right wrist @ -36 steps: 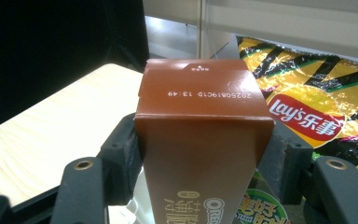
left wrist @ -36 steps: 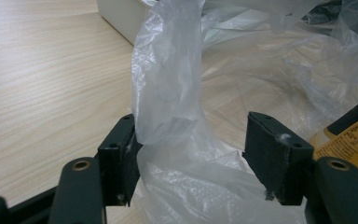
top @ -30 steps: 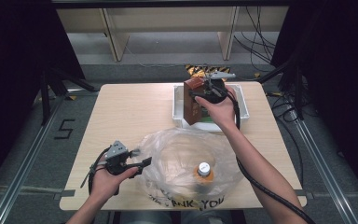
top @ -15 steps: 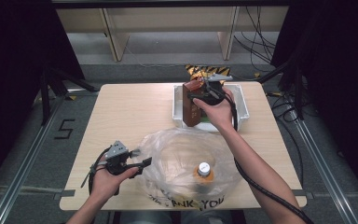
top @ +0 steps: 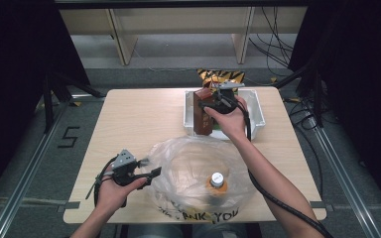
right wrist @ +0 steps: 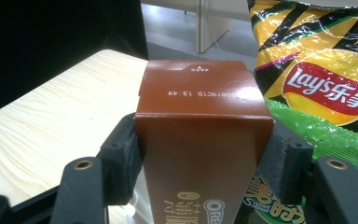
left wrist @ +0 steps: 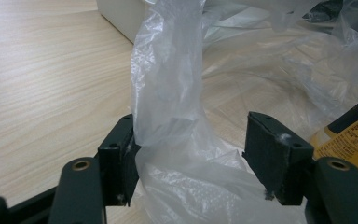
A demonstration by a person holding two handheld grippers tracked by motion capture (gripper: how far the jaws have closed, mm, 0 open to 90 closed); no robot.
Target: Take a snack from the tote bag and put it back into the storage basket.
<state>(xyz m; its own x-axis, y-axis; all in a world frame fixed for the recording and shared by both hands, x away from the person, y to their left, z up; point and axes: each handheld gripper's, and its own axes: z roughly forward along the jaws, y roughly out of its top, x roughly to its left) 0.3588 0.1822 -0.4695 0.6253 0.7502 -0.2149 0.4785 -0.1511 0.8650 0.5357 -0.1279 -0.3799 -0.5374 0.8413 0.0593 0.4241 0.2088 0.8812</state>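
We hold the right gripper closed across the brown biscuit box, one pad on each narrow side near the top flap. The box stands upright at the near left corner of the white bin at the far right of the table. We judge the carton light and fairly stiff, though its glossy walls could slip or dent under a hard squeeze; a hold on the side panels just below the folded top, as now, seems the soundest.

The left gripper has its jaws apart, with a fold of the clear plastic bag rising between them; the film lies against the left pad only, so we treat it as not clamped. The bag is thin, limp and slick; we judge the rim the place to take it.

A yellow-labelled bottle stands inside the bag. A crisp packet and a green packet lie behind the box in the bin.

The table is pale wood grain, smooth and level. Beyond it we see grey floor, shelf legs and loose cables.
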